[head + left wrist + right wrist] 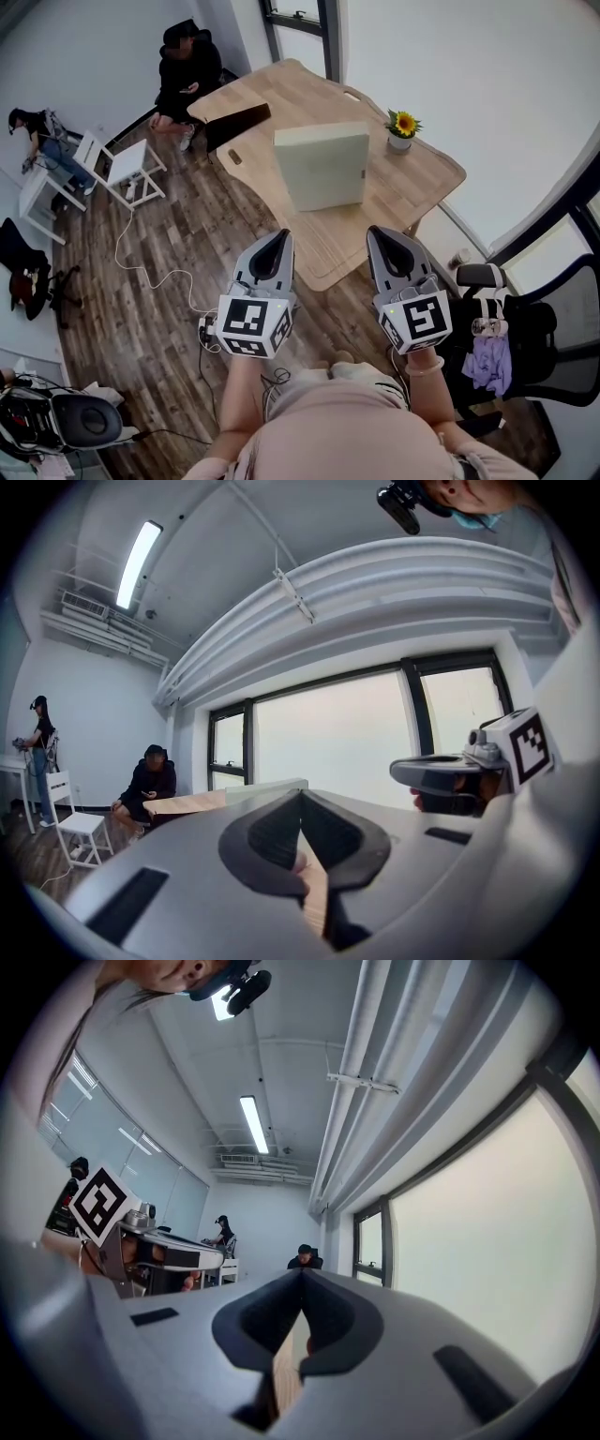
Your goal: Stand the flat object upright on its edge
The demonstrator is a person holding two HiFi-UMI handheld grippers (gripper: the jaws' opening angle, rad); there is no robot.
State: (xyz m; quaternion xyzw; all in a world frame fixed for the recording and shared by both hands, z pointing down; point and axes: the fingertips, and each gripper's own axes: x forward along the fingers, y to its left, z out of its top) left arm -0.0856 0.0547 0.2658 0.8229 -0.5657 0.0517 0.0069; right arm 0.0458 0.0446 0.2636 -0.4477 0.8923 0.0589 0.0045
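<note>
Head view: pale green slab (322, 171) upright on its edge, mid wooden table (424, 184); sunflower pot (402, 129) near its right. Left gripper (280, 238) and right gripper (376, 232) level, flanking table's near corner, apart from slab, jaws together, nothing between

The left gripper (301, 797) is hiding all but the top edge of the pale green block (262, 790) in its own view. At four o'clock in the head view, an office chair (553, 339) is running off frame, bearing perhaps a purple cloth (487, 364).
</note>
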